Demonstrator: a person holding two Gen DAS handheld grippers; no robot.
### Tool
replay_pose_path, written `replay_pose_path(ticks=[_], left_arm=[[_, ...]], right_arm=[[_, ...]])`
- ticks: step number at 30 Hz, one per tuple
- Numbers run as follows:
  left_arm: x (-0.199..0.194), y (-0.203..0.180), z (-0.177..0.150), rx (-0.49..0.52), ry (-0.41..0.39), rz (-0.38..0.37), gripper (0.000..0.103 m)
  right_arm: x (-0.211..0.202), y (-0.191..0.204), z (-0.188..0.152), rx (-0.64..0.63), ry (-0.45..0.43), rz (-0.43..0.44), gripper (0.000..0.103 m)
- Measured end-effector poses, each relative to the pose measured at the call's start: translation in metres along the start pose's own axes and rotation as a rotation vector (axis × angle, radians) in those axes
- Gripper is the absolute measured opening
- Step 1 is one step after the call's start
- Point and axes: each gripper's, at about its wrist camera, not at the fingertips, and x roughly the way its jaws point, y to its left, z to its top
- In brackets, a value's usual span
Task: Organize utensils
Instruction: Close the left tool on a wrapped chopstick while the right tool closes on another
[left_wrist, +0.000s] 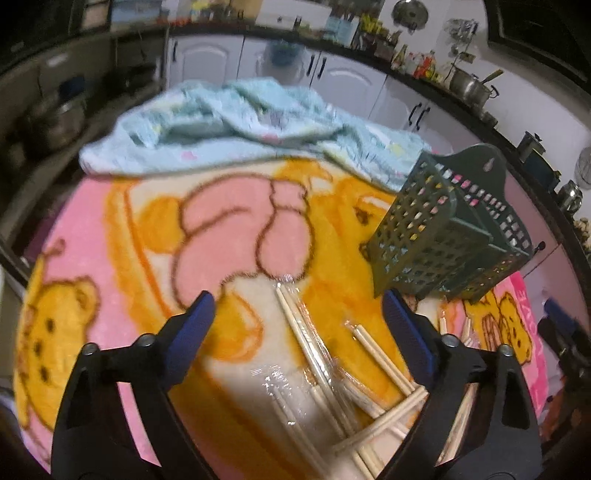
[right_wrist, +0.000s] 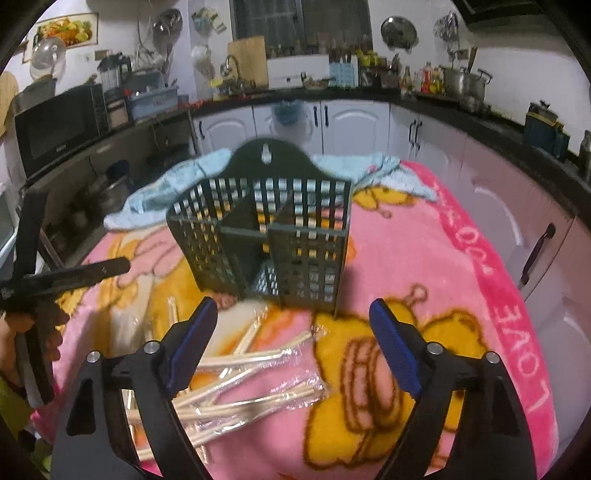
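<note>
Pink blanket (right_wrist: 424, 229) under everything. Green basket (right_wrist: 266, 236) stands upright just ahead of the right claw (right_wrist: 293, 321), which is spread wide, nothing in it. Wrapped chopsticks (left_wrist: 314, 343) lie between and below the left claw (left_wrist: 297, 314), also released.

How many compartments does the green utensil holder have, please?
3. In the green utensil holder, a left compartment, a back middle one and a right one; nothing shows inside them.
</note>
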Motion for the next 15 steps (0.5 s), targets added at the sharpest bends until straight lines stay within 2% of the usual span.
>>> replay_pose_path(ticks=[7, 15], left_arm=[[0.029, 0.009, 0.003, -0.049, 0.073, -0.050, 0.068], [0.051, 0.020, 0.005, -0.113, 0.124, -0.116, 0.053]], right_arm=[[0.034, -0.001, -0.019, 0.025, 0.120, 0.043, 0.064], [0.056, -0.006, -0.025, 0.074, 0.175, 0.088, 0.054]])
